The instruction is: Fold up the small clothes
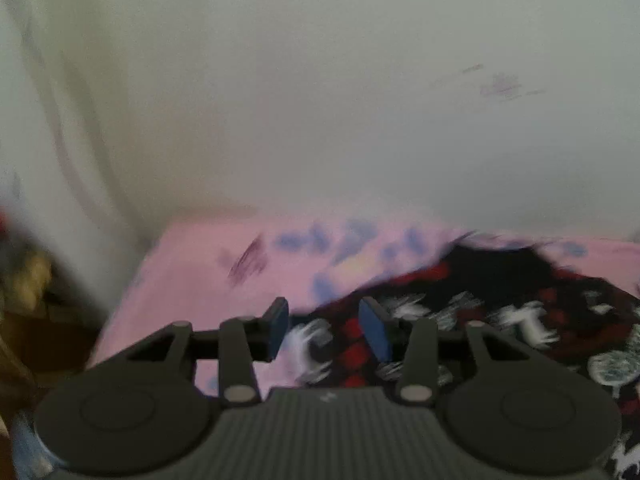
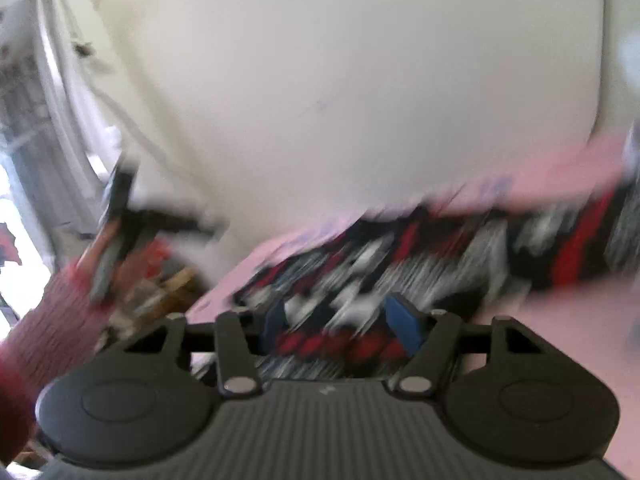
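Note:
A small red-and-black plaid garment with white animal prints lies on a pink sheet. My left gripper is open, its blue pads apart over the garment's left edge. In the right wrist view the same garment is blurred by motion. My right gripper is open, hovering close over the garment with nothing pinched. The other gripper and a red knit sleeve show at the left.
A white wall rises right behind the pink surface. The sheet's left edge drops off to brown clutter. In the right wrist view, clutter lies beyond the bed's left corner, and a window frame stands far left.

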`<move>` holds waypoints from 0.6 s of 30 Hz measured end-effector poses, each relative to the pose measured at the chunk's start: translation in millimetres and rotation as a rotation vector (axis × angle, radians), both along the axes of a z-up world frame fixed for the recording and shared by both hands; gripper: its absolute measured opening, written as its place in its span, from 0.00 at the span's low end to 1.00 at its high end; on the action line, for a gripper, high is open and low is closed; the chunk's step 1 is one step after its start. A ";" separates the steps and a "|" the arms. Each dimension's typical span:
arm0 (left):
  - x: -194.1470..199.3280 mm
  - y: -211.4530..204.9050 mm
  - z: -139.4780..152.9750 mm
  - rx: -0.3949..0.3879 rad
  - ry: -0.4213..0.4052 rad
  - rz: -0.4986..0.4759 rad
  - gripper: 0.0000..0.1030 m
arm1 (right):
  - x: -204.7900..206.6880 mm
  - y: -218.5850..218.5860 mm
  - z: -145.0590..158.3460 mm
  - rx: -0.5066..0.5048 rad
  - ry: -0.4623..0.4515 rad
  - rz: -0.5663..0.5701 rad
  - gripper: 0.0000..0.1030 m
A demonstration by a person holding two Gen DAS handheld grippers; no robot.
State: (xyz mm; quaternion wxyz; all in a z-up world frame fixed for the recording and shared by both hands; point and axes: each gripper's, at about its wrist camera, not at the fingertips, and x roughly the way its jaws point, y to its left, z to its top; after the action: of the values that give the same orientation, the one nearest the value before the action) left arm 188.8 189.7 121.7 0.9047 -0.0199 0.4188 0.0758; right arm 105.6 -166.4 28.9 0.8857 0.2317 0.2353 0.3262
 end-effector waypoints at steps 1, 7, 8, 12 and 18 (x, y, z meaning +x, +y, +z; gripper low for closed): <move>0.7 12.0 -11.1 -0.046 0.016 0.029 0.40 | 23.1 -1.1 9.8 -0.025 0.009 -0.017 0.50; -5.9 40.3 -59.3 -0.175 0.066 0.066 0.42 | 142.8 39.7 -0.4 -0.176 0.192 -0.085 0.47; -6.0 38.6 -64.9 -0.186 0.068 0.058 0.45 | 159.2 50.2 -9.7 -0.191 0.237 -0.075 0.47; -3.7 35.4 -76.4 -0.193 0.086 0.023 0.50 | 178.7 80.2 -34.9 -0.320 0.281 -0.090 0.08; 6.2 28.6 -80.2 -0.209 0.053 -0.016 0.59 | 153.0 52.0 -0.3 -0.289 0.118 -0.184 0.01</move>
State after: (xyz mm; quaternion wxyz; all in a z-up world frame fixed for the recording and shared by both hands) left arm 195.0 218.3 41.5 0.8869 -0.1087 0.4484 0.0251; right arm 258.6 -114.5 28.6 0.9207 0.1412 0.3091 0.1922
